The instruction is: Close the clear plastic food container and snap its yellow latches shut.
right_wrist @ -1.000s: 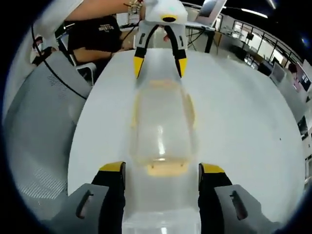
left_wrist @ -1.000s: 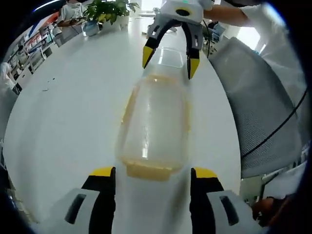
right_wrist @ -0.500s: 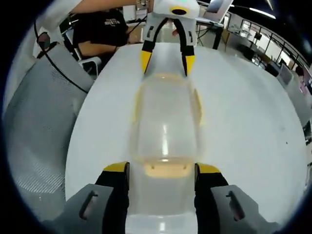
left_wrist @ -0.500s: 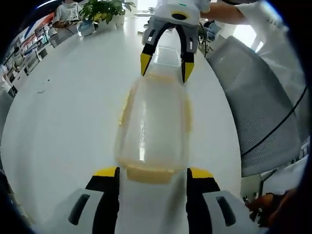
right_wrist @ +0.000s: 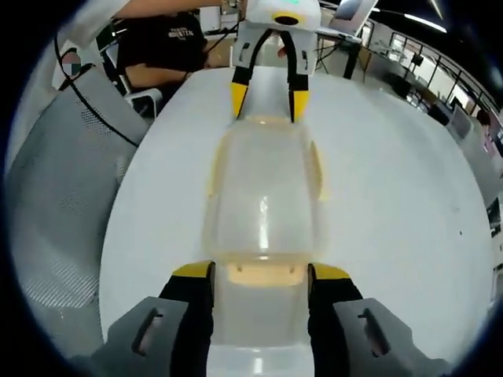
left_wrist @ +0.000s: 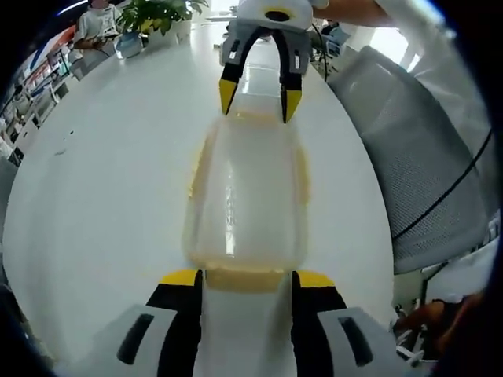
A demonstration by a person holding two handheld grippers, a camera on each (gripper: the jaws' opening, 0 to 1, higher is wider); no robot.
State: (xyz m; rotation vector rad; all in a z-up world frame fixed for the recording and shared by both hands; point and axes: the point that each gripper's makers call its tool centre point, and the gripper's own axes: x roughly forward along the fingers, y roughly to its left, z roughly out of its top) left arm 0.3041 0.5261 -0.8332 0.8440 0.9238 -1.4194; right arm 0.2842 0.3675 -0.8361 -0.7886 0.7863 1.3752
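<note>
The clear container (left_wrist: 247, 200) lies lengthwise on the white bench (left_wrist: 102, 181), lid on top. The left tool (left_wrist: 242, 276) stands at one short end, jaws parted, its yellow tips flanking the yellow latch (left_wrist: 244, 280) there; contact cannot be confirmed. The right tool (right_wrist: 258, 275) stands at the opposite end, jaws likewise parted on either side of that end's latch (right_wrist: 263, 273), gripping nothing. A grey mesh chair (left_wrist: 413, 157) sits beside the bench; a potted plant (left_wrist: 153, 14) stands at its far end.
</note>
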